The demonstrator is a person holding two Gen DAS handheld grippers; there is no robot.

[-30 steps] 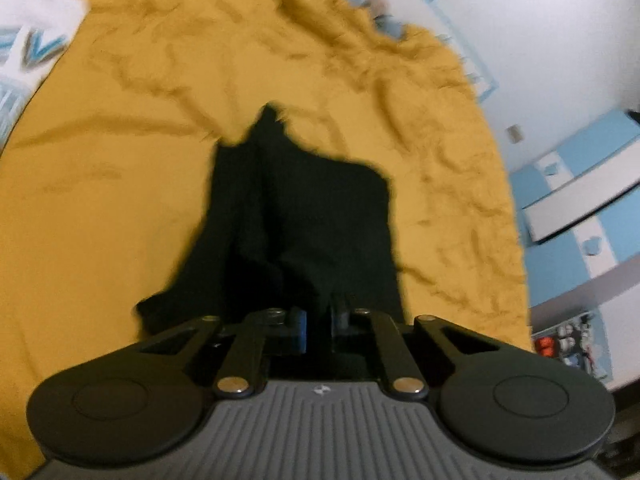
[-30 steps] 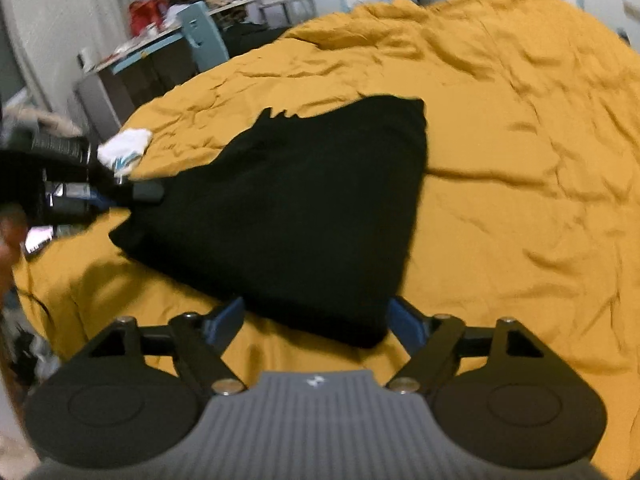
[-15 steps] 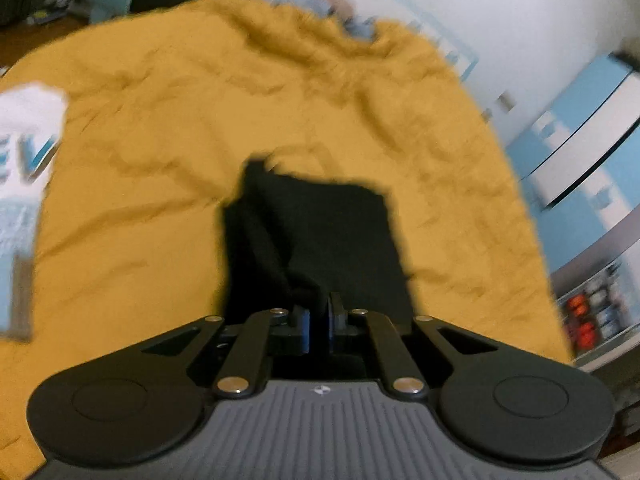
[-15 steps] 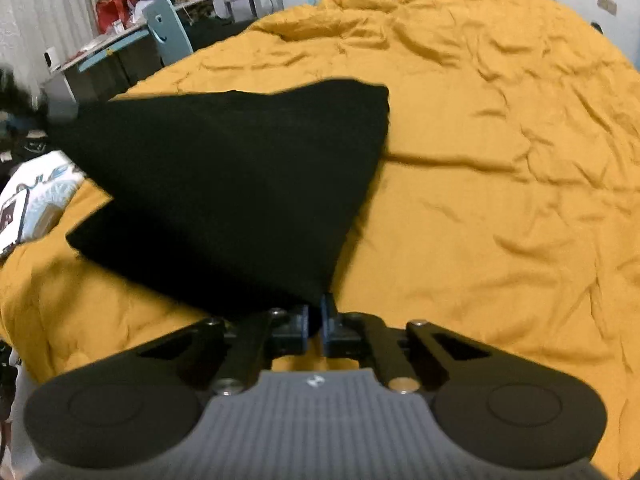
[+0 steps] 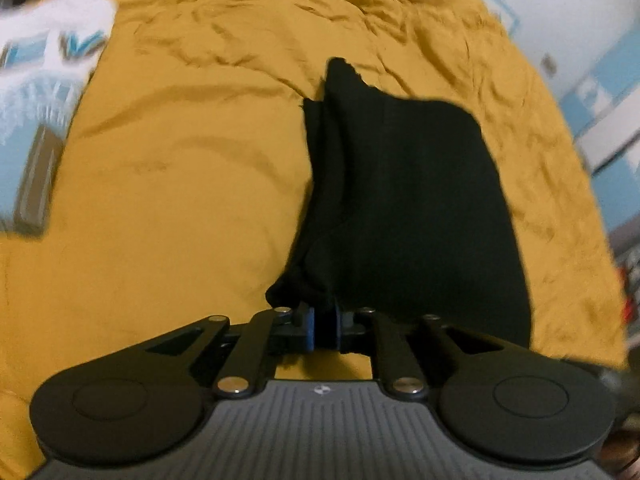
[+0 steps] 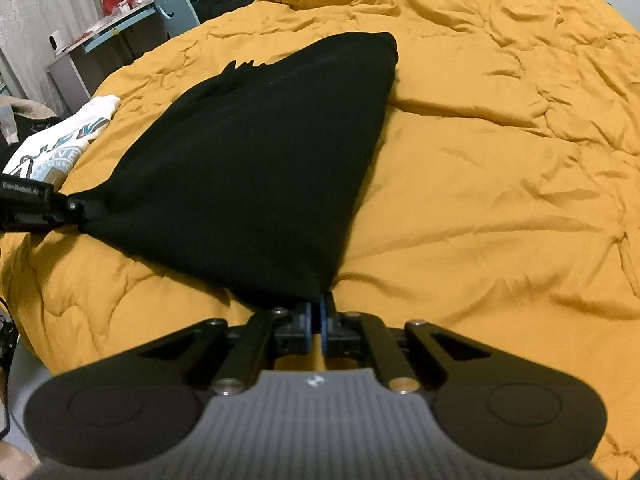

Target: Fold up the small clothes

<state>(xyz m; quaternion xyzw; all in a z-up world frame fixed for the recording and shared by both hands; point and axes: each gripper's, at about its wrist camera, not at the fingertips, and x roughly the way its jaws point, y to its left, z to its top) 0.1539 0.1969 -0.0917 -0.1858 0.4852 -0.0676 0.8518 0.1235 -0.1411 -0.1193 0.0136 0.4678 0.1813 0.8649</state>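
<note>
A black garment [image 6: 260, 168] lies stretched over the mustard-yellow bedspread [image 6: 500, 180]. My right gripper [image 6: 320, 314] is shut on its near corner. My left gripper [image 5: 324, 322] is shut on another corner of the black garment [image 5: 408, 208]; it also shows at the left edge of the right wrist view [image 6: 76, 206], pulling the cloth taut. The far end of the garment rests on the bed.
A white printed garment [image 6: 56, 148] lies at the bed's left edge, also in the left wrist view [image 5: 44, 80]. Beyond the bed stand a cluttered desk and a blue chair [image 6: 176, 4]. A wall with blue panels [image 5: 600, 92] is on the right.
My right gripper closed on the garment's near corner. Both grippers lifted the near edge, then lowered it, and the cloth is now stretched between them.
</note>
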